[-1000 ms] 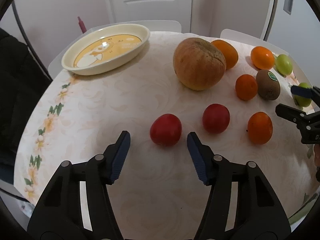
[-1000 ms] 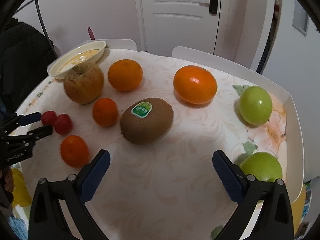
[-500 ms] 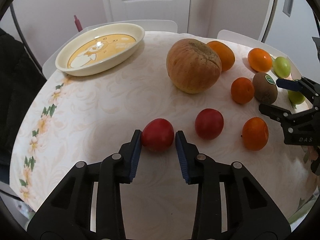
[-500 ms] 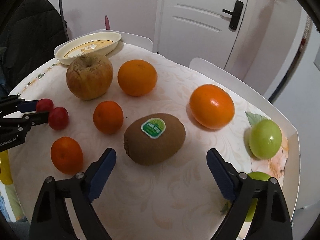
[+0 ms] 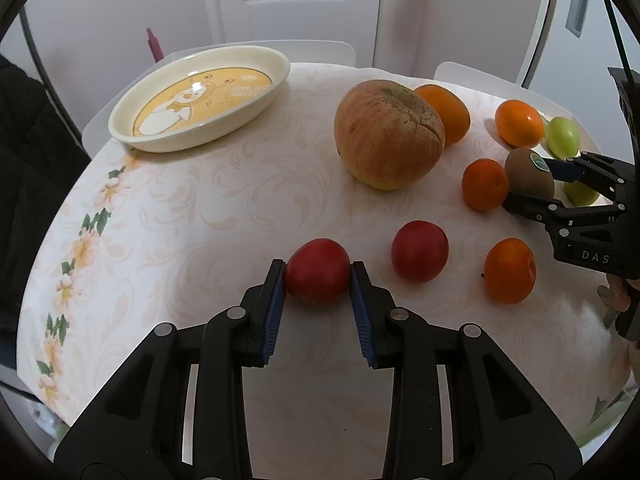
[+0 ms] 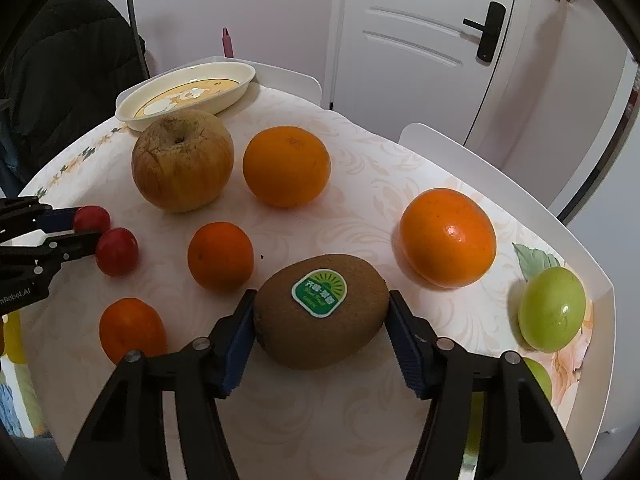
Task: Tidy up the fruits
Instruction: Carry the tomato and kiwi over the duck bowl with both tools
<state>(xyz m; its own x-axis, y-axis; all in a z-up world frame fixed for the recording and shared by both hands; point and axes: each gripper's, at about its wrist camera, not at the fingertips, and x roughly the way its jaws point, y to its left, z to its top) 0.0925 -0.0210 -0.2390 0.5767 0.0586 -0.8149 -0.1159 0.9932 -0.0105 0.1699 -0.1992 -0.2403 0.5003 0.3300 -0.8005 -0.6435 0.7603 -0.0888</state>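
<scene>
In the left wrist view, my left gripper (image 5: 318, 270) is shut on a small red fruit (image 5: 318, 280) that rests on the table; both blue pads press its sides. A second red fruit (image 5: 419, 251) lies just to its right. My right gripper (image 6: 322, 308) has its jaws closing on a brown kiwi (image 6: 320, 336) with a green sticker, and both pads touch its ends. The kiwi sits on the cloth. The left wrist view shows the right gripper (image 5: 528, 183) around that kiwi (image 5: 526, 172) at the far right.
A cream oval dish (image 5: 256, 114) stands at the back left. A big wrinkled apple (image 6: 183, 160), two oranges (image 6: 286, 166) (image 6: 448, 236), two small tangerines (image 6: 220, 256) (image 6: 132, 328) and green fruits (image 6: 552, 308) surround the kiwi. White chair backs and a door stand behind the round table.
My left jaws closed from wide apart onto the red fruit. My right gripper moved forward to the kiwi and its jaws narrowed until the pads met its ends.
</scene>
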